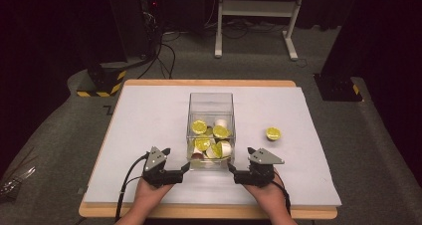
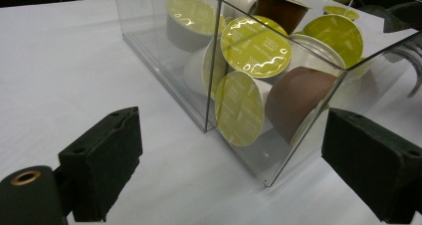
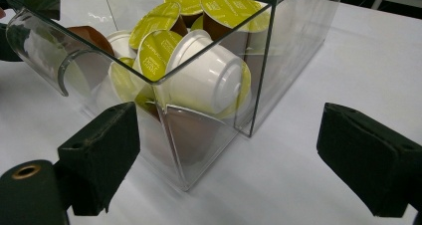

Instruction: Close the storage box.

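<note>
High view: left gripper [image 1: 186,168] and right gripper [image 1: 231,169] sit spread wide, pinching nothing, at the two near corners of the clear box [image 1: 211,101], just beside its walls. From the left gripper view, one near corner of the box [image 2: 211,120] stands between the black jaws without touching them. Green-lidded capsules [image 1: 199,127], white and brown, fill the box at the middle of the white tabletop [image 1: 149,115]. One loose capsule [image 1: 272,133] lies to its right.
</note>
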`<state>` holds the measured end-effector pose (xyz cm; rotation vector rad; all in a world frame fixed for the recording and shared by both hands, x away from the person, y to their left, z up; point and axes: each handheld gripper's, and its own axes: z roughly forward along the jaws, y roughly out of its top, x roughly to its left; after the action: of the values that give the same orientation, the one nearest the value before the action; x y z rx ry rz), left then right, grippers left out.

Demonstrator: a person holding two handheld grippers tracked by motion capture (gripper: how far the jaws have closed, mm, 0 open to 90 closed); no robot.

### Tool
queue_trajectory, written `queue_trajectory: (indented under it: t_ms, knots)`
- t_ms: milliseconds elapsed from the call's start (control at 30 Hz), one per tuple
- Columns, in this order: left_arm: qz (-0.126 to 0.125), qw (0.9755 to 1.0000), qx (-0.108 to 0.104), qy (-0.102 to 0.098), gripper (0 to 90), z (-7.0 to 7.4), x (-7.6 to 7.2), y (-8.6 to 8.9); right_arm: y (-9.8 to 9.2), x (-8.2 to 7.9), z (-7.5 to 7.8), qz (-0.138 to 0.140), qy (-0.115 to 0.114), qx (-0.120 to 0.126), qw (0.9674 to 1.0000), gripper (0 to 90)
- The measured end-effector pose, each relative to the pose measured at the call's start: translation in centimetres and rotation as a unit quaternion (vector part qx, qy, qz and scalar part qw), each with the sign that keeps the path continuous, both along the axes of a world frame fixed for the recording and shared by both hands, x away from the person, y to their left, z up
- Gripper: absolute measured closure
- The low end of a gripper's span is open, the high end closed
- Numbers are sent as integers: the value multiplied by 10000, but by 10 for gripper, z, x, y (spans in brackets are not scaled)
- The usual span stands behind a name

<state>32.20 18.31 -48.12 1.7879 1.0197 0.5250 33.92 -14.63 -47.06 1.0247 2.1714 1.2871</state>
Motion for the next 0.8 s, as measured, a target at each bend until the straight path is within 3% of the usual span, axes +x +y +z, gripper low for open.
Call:
queue_trajectory:
  t_ms: [800]
  knots:
    - [204,9998,-7,30,104,2,34,0,5,35,4,-200,-54,0,9998,101]
